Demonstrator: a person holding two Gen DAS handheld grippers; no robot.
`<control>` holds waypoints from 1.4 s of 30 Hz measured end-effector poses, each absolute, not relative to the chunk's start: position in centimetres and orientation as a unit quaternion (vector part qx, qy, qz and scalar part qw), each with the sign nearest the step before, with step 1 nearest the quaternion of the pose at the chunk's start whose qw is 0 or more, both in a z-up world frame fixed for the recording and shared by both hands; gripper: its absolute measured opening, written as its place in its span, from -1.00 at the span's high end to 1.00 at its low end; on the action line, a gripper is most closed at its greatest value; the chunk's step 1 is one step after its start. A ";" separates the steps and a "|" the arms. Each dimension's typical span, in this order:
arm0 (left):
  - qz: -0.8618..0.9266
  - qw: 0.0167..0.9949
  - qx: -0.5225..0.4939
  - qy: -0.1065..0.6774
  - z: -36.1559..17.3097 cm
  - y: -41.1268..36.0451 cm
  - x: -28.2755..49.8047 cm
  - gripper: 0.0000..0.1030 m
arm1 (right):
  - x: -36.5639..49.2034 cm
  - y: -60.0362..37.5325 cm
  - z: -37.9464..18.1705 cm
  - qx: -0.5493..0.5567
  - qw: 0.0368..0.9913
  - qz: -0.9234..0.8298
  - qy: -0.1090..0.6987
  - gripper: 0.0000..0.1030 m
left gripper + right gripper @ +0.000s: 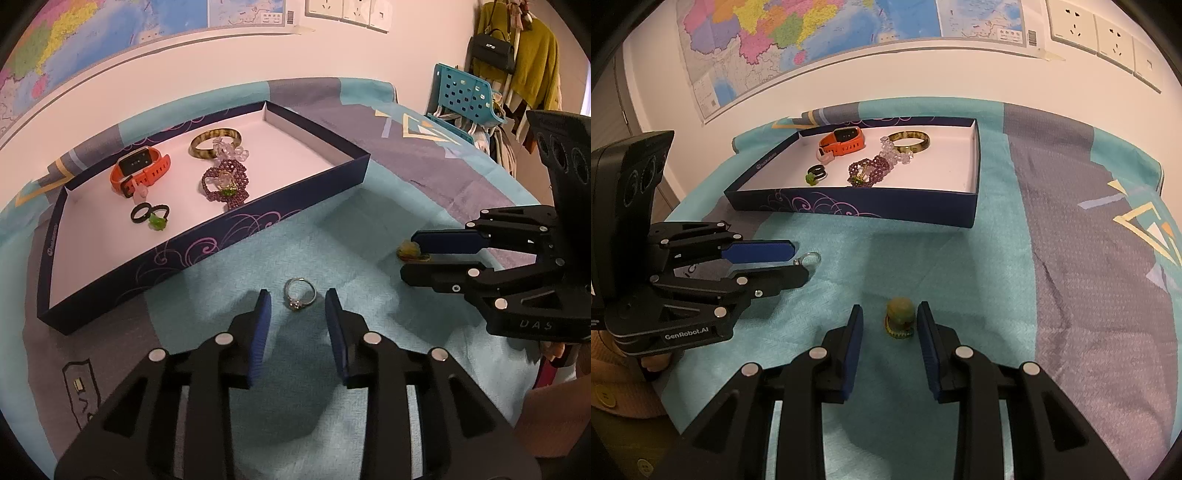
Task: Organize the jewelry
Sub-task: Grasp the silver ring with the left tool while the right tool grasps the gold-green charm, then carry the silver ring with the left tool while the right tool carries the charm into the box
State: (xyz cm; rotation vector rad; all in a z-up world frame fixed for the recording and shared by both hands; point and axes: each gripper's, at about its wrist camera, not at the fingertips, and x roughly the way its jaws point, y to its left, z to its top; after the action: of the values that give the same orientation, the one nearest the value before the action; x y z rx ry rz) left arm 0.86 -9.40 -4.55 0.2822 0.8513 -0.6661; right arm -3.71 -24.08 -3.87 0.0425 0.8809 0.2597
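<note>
A silver ring (299, 298) with a small stone lies on the teal cloth between the fingertips of my left gripper (297, 300). The pads stand apart on either side of it, clear of it, so that gripper is open. The same ring (811, 258) shows at the tips of the left gripper (801, 263) in the right wrist view. My right gripper (889, 309) straddles a small yellow-green trinket (900, 317); its right pad is close to it and a gap remains on the left. A navy box (221, 236) with a white floor sits beyond.
The box (849, 205) holds an orange watch (159, 171), an amber bangle (216, 132), a purple bead bracelet (236, 195), clear beads and black rings. A wall with a map lies behind the table. A blue chair (465, 92) and hanging clothes stand at far right.
</note>
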 end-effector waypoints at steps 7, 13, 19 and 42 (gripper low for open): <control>-0.317 0.846 0.141 0.404 -4.7 -9.8 1.0 0.46 | -3.7 -24.1 -3.9 0.021 0.897 0.125 0.424 0.43; -0.320 0.846 0.142 0.402 -4.7 -9.8 0.9 0.80 | -3.7 -24.1 -3.9 0.017 0.898 0.122 0.423 0.49; -0.319 0.846 0.142 0.402 -4.7 -9.8 0.8 0.81 | -3.6 -24.2 -4.0 0.016 0.898 0.121 0.424 0.73; -0.306 0.862 0.109 0.389 -2.9 -7.1 0.8 0.81 | -3.7 -23.9 -2.6 0.039 0.903 0.144 0.404 0.74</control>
State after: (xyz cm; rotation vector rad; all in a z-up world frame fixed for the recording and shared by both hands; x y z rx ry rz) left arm 0.81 -7.10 -2.92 0.2292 0.8154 -0.6418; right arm -3.70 -23.91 -2.60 0.0811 0.8353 0.2973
